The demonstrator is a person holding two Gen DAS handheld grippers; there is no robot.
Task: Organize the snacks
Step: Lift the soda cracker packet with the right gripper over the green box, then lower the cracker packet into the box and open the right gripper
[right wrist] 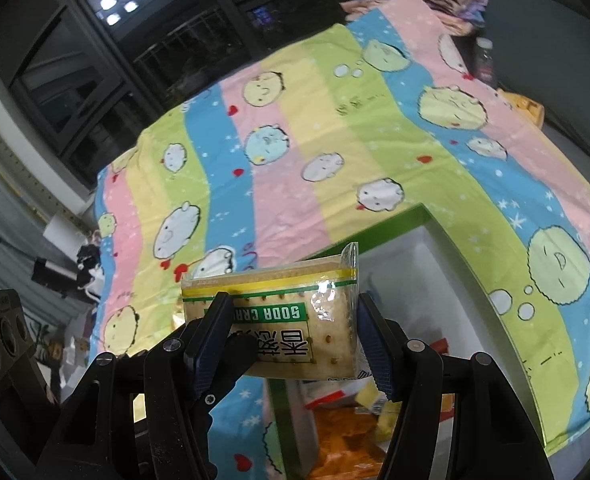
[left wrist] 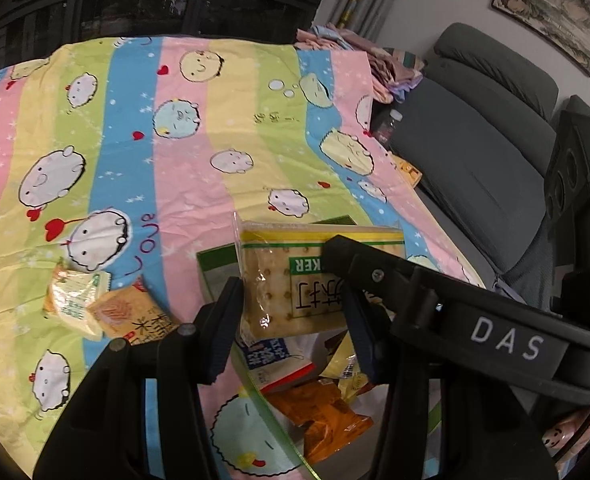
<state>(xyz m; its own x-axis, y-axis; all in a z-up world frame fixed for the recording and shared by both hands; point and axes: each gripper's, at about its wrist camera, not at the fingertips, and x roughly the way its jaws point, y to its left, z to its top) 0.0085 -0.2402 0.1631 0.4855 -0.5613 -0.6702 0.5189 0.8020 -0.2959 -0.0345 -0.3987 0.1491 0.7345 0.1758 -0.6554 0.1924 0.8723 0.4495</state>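
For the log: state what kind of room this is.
Probably a home living room: a grey sofa, a framed painting on the wall, and a table under a cartoon cloth.

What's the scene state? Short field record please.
surface: striped cartoon cloth
held item: soda cracker pack, over the box
left gripper: jaws closed on the pack
right gripper: jaws closed on the same pack
box: green-rimmed, open, several snack packs inside
loose snacks: two packets on the cloth, left of the box
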